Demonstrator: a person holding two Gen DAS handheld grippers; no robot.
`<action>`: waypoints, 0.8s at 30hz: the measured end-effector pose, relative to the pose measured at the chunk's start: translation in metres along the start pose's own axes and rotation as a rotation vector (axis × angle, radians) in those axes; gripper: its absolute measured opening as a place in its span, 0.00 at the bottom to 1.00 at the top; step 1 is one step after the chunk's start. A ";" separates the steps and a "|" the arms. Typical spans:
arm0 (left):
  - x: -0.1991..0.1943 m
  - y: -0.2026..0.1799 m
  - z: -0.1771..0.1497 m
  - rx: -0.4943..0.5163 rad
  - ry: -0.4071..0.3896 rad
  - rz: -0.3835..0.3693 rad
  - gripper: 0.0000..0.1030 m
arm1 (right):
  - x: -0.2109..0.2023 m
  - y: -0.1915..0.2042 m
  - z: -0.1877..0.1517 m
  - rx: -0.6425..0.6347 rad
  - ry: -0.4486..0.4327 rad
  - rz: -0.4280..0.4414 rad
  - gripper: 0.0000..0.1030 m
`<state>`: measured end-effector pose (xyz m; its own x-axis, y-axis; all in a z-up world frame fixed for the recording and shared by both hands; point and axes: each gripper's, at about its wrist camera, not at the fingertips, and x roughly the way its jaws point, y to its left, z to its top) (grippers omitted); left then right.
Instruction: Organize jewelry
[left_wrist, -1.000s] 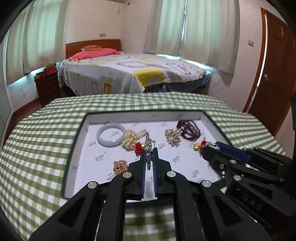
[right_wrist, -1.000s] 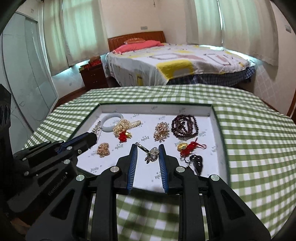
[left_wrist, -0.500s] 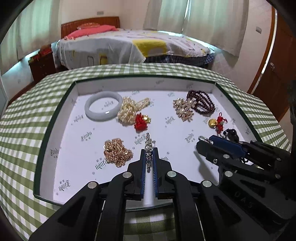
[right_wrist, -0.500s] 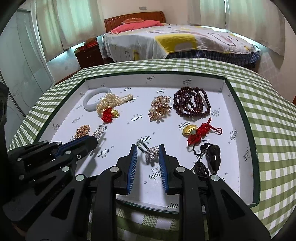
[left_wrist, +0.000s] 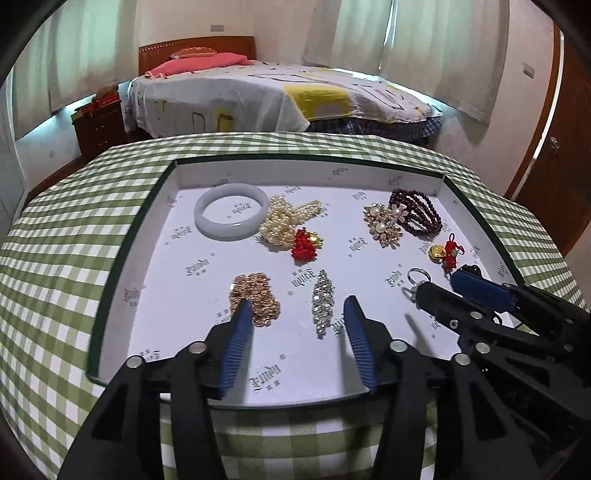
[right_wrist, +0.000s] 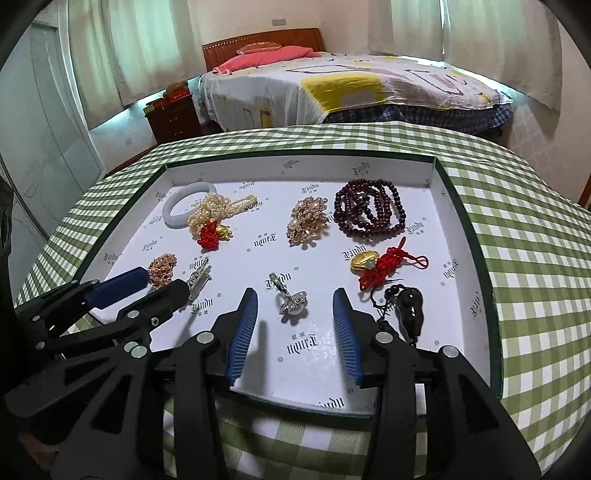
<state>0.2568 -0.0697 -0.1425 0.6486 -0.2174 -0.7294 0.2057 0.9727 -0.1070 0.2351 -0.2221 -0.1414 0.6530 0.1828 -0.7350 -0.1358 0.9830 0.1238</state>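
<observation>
A shallow white tray (left_wrist: 155, 221) with a green rim lies on the checked table and holds the jewelry. My left gripper (left_wrist: 297, 308) is open and empty; a silver rhinestone clip (left_wrist: 322, 301) lies flat on the tray between its fingers, with a gold chain (left_wrist: 255, 297) by the left finger. My right gripper (right_wrist: 295, 299) is open and empty; a silver ring (right_wrist: 290, 297) lies on the tray between its fingers. The ring (left_wrist: 417, 277) also shows in the left wrist view, just ahead of the right gripper's fingertips.
On the tray lie a white jade bangle (left_wrist: 232, 211), a pearl bunch with a red knot (left_wrist: 286, 225), a gold pearl brooch (right_wrist: 307, 220), dark red beads (right_wrist: 369, 212), a gold and red charm (right_wrist: 384, 263) and a black pendant (right_wrist: 410, 312). A bed (left_wrist: 277, 96) stands behind the table.
Both grippers have opened. The left one let go of the rhinestone clip and the right one let go of the silver ring; both pieces now lie on the tray.
</observation>
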 end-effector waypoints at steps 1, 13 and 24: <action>-0.002 0.001 0.000 -0.001 -0.002 0.003 0.54 | -0.002 0.000 0.000 0.000 -0.004 -0.002 0.44; -0.041 -0.001 -0.009 0.005 -0.061 0.057 0.72 | -0.041 -0.001 -0.017 0.027 -0.035 -0.034 0.63; -0.108 -0.010 -0.034 0.019 -0.121 0.098 0.79 | -0.103 0.010 -0.043 0.028 -0.078 -0.047 0.74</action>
<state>0.1599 -0.0529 -0.0862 0.7498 -0.1309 -0.6486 0.1503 0.9883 -0.0256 0.1342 -0.2324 -0.0932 0.7145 0.1366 -0.6862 -0.0838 0.9904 0.1099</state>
